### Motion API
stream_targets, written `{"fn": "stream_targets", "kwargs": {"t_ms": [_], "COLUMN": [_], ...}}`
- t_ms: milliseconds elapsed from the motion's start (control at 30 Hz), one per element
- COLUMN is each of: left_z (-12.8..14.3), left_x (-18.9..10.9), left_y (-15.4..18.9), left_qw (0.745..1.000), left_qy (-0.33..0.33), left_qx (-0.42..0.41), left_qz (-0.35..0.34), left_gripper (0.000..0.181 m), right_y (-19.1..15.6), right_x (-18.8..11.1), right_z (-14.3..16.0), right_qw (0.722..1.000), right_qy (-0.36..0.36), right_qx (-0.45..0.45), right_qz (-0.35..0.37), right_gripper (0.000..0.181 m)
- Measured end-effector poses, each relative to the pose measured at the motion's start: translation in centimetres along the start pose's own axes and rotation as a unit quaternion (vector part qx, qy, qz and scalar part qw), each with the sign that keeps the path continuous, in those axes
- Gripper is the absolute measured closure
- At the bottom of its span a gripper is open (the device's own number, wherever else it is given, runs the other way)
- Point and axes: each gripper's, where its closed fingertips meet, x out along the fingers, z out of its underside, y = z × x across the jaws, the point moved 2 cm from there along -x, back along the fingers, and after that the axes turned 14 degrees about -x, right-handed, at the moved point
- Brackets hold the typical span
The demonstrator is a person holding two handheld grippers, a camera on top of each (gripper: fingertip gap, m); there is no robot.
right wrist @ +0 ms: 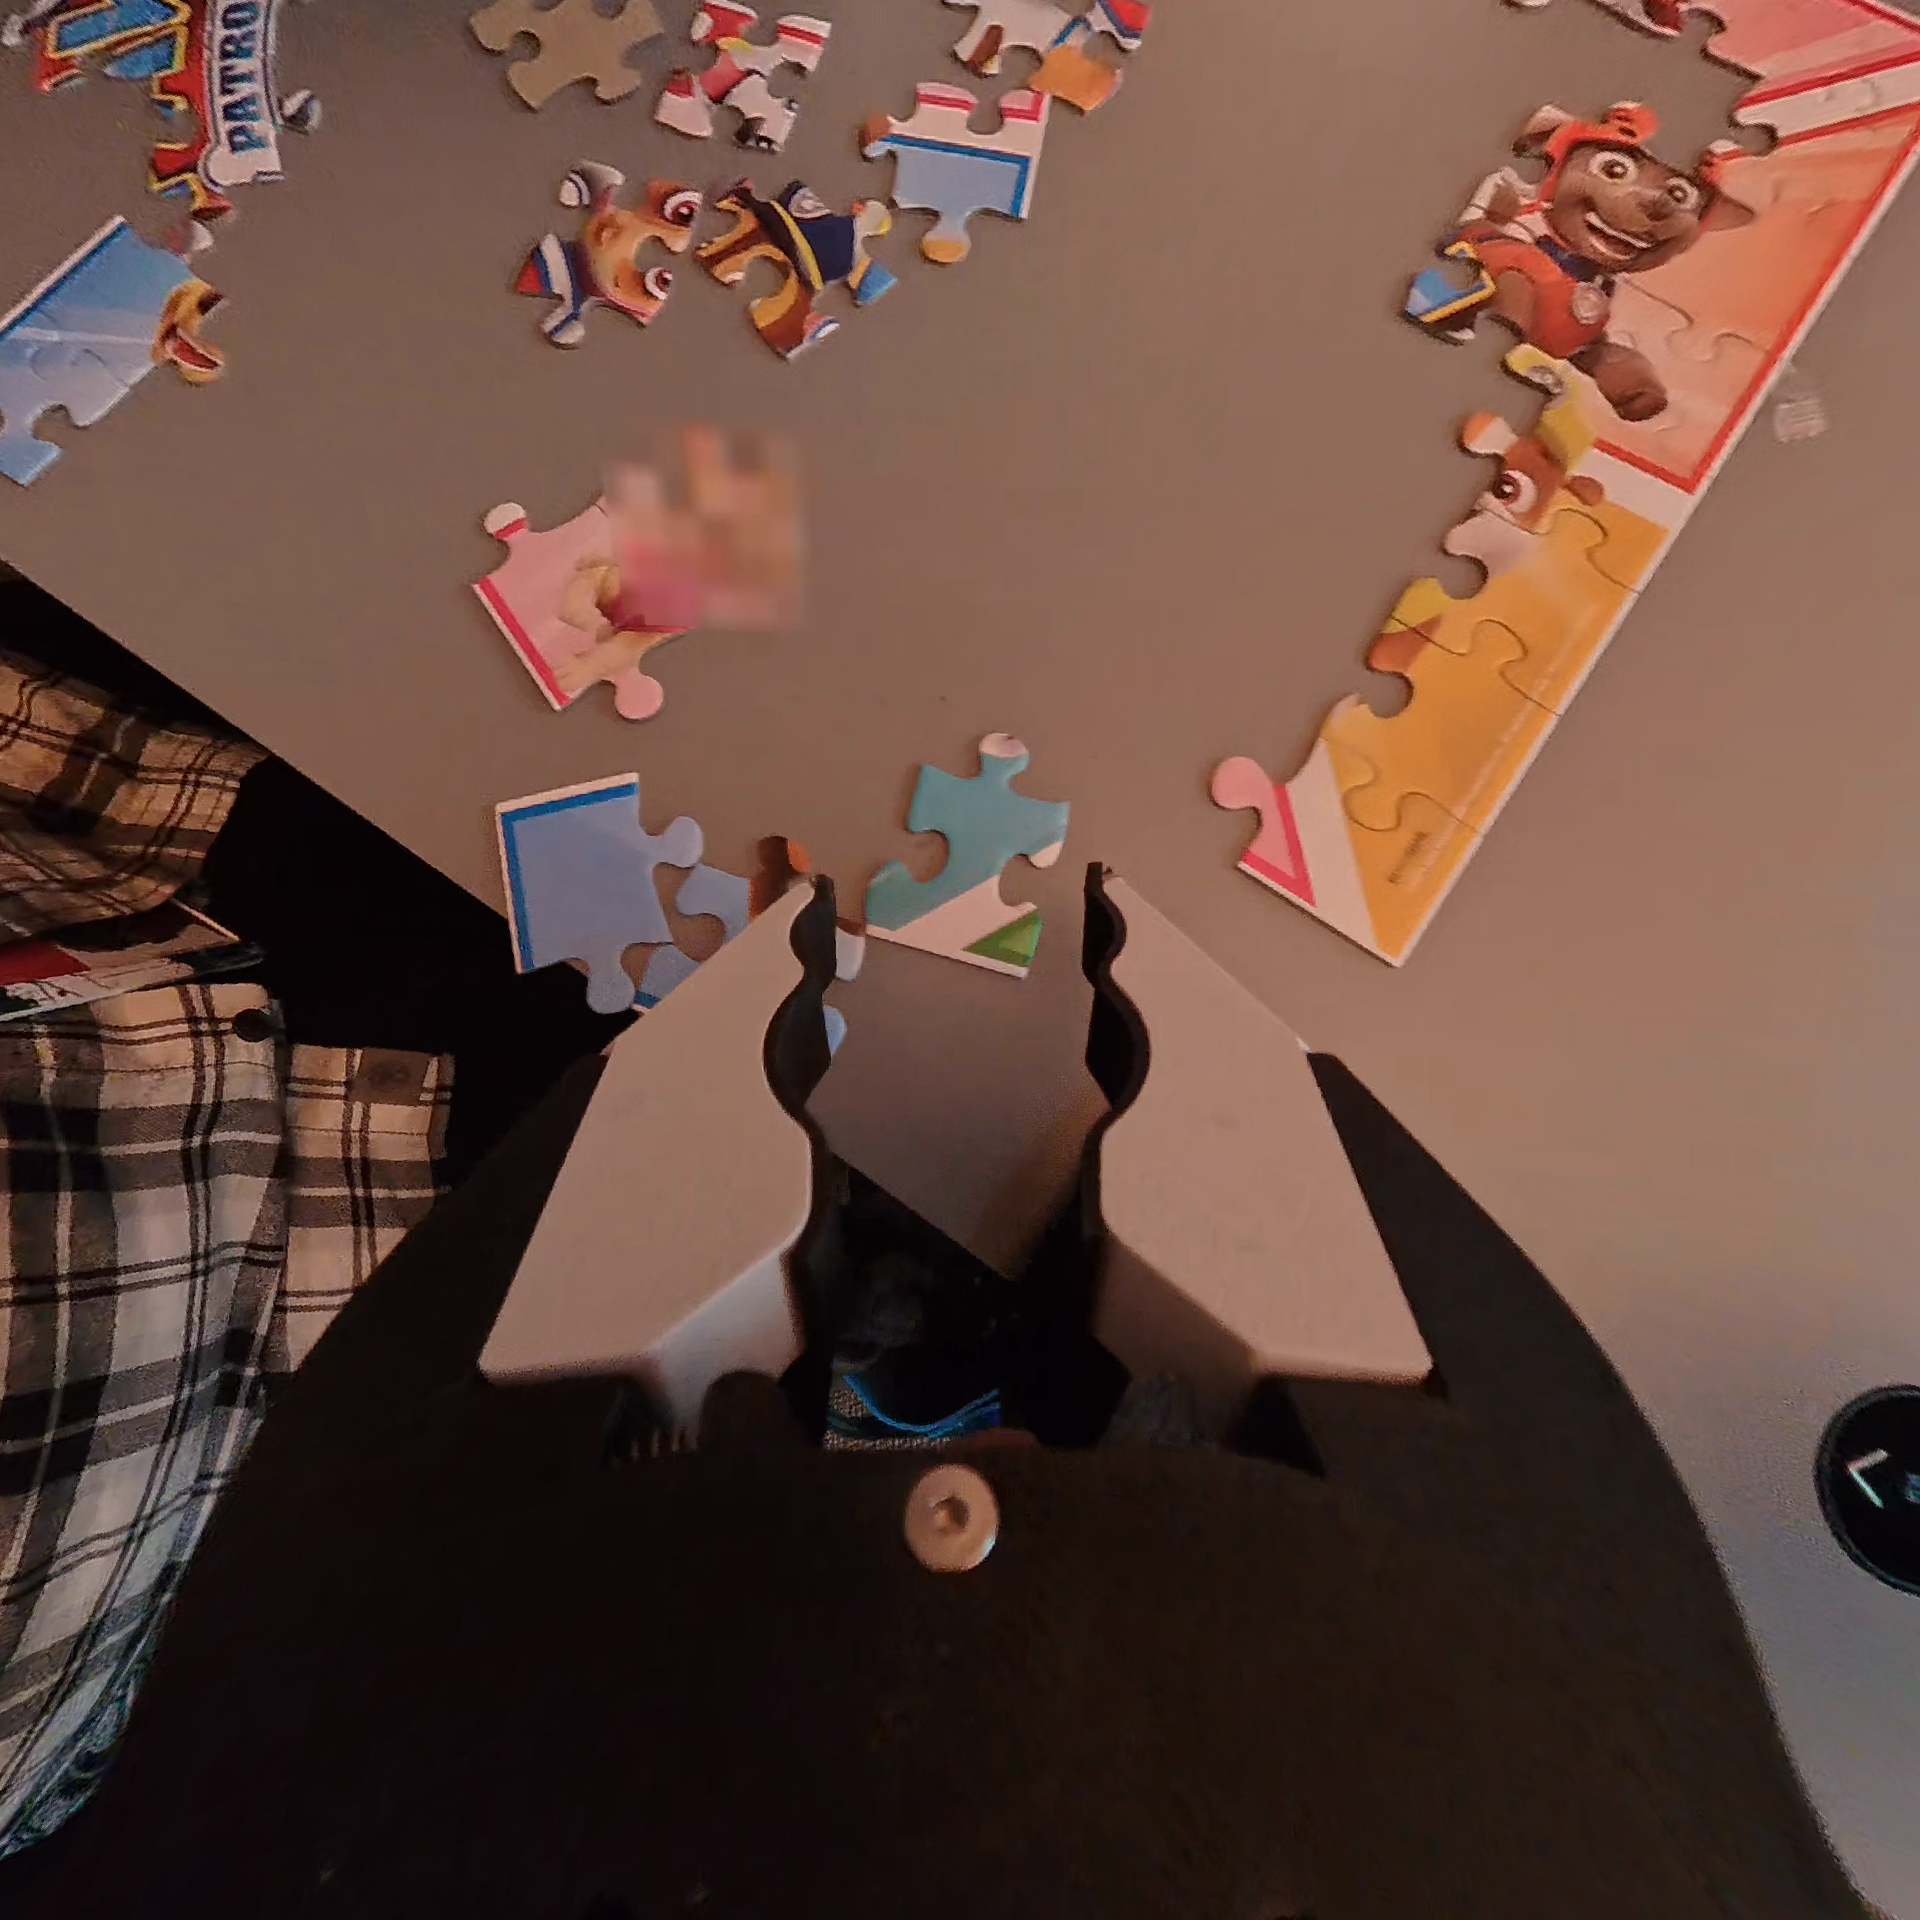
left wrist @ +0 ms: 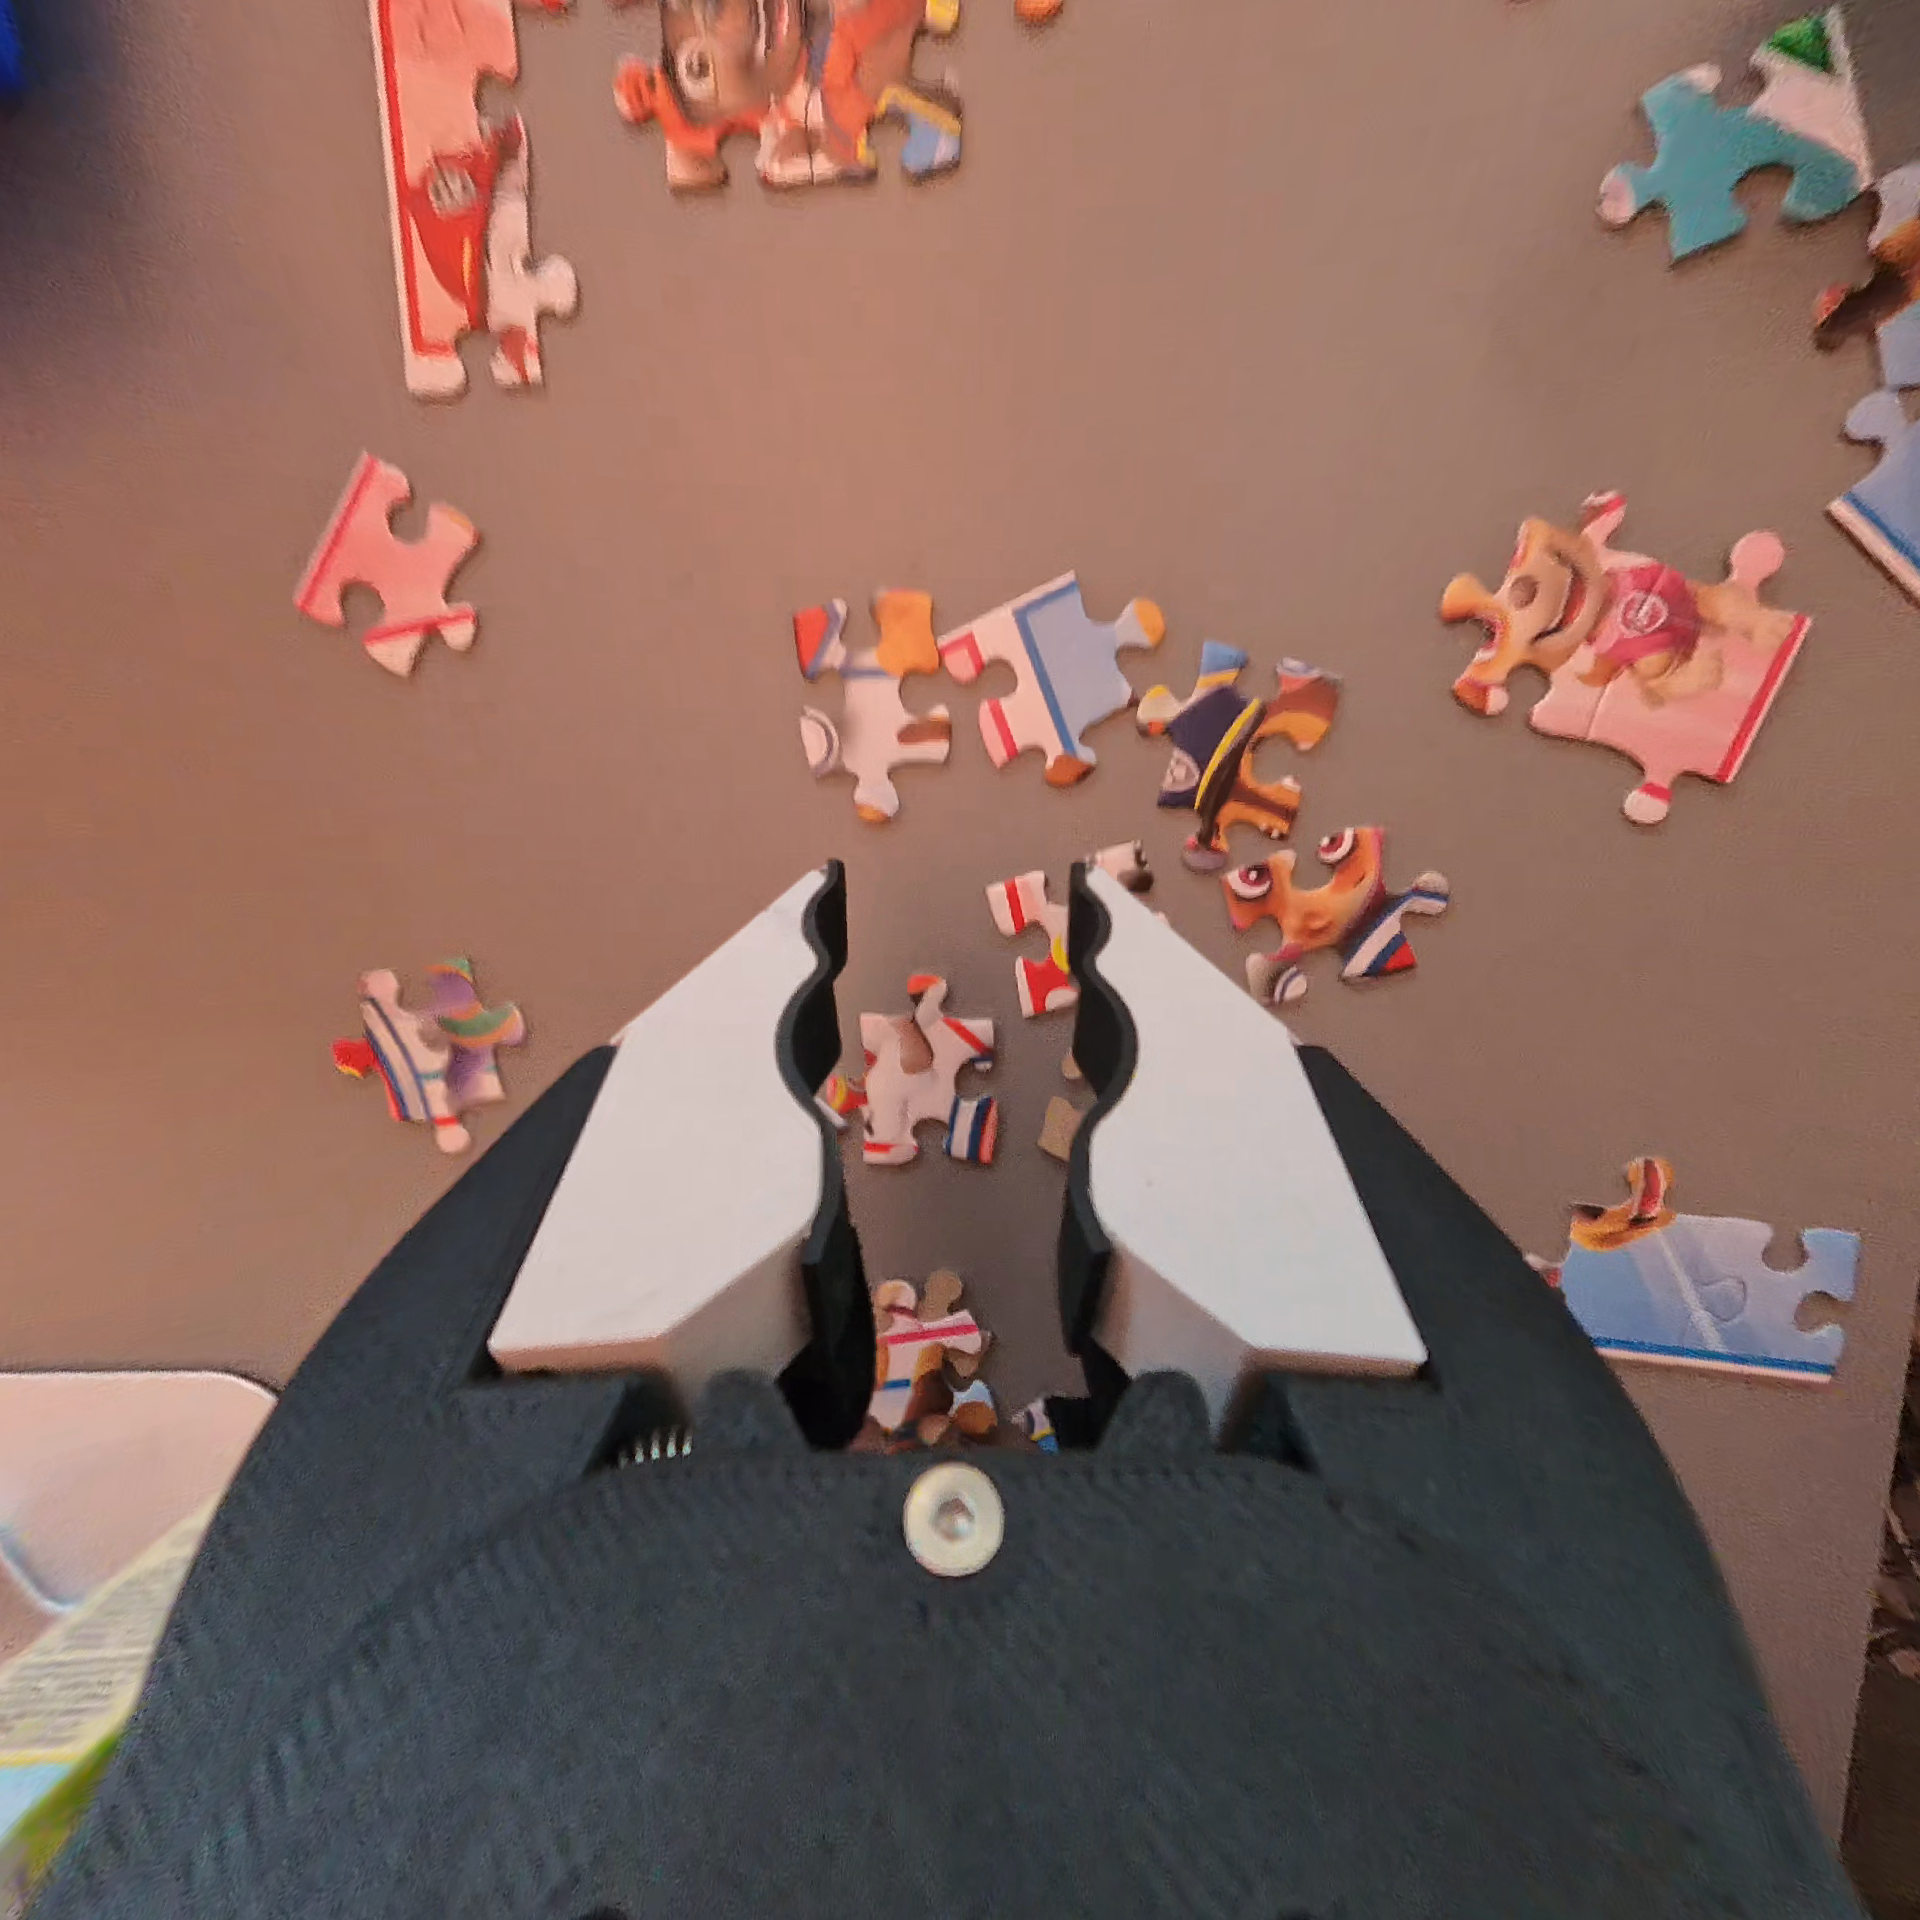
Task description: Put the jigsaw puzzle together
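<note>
Left tool (left wrist: 954, 883): black body, white wedge fingers with wavy black pads, gaping wide, holding nothing, hovering over loose cardboard jigsaw pieces on the grey-brown desk (left wrist: 675, 644). Right tool (right wrist: 954, 894): same build, equally wide apart, empty, tips just short of a teal, white and green loose piece (right wrist: 971, 862) at frame centre.

Task's thing: partly joined orange, yellow and pink border section with a cartoon pup (right wrist: 1538, 499), right side of the right wrist view. Elsewhere scattered: red-and-white edge strip (left wrist: 447, 197) upper left of the left view, pink two-piece cluster (left wrist: 1631, 655) at right, small white-and-red piece (left wrist: 925, 1070) between the left fingers.

Risks, judged:
- Flat pieces lying flush on the desk; pads likely to slide over an edge rather than bite, skating a piece away.
- Teal piece near the desk's front edge; a push toward lower left could drop it off.
- Blue corner piece (right wrist: 582, 883) crowding the right tool's left finger; could be dragged along.
- Central loose pieces near touching; closing on one may disturb neighbours.

Hard to make out:
- Left view motion-blurred; piece artwork smeared.
- Pieces under both tool bodies hidden.
- One pink piece in the right view masked by mosaic.
- Border section cut off at the frame's top right.
- Height of tips above the desk not determinable.
</note>
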Motion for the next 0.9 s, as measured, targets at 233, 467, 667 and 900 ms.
{"fn": "stream_targets", "kwargs": {"t_ms": [233, 467, 667, 900], "left_z": [5.0, 10.6, 10.5, 7.5], "left_x": [0.5, -3.1, -2.0, 0.7], "left_y": [-2.5, -7.0, -8.1, -6.9], "left_qw": [0.996, 0.985, 0.987, 0.997], "left_qy": [-0.033, 0.000, 0.025, 0.023], "left_qx": [-0.049, -0.131, -0.104, -0.041], "left_qz": [-0.065, -0.111, -0.119, -0.063], "left_gripper": [0.143, 0.142, 0.126, 0.133], "right_y": [-0.4, -1.0, -1.0, -0.9], "right_x": [1.2, 2.7, 3.4, 3.4], "right_z": [-2.3, -4.7, -6.5, -7.1], "right_qw": [1.000, 0.999, 0.997, 0.996], "right_qy": [0.020, 0.021, 0.056, 0.069], "right_qx": [-0.008, -0.047, -0.051, -0.045], "right_qz": [0.016, 0.015, 0.029, 0.035], "right_gripper": [0.137, 0.136, 0.140, 0.144]}}
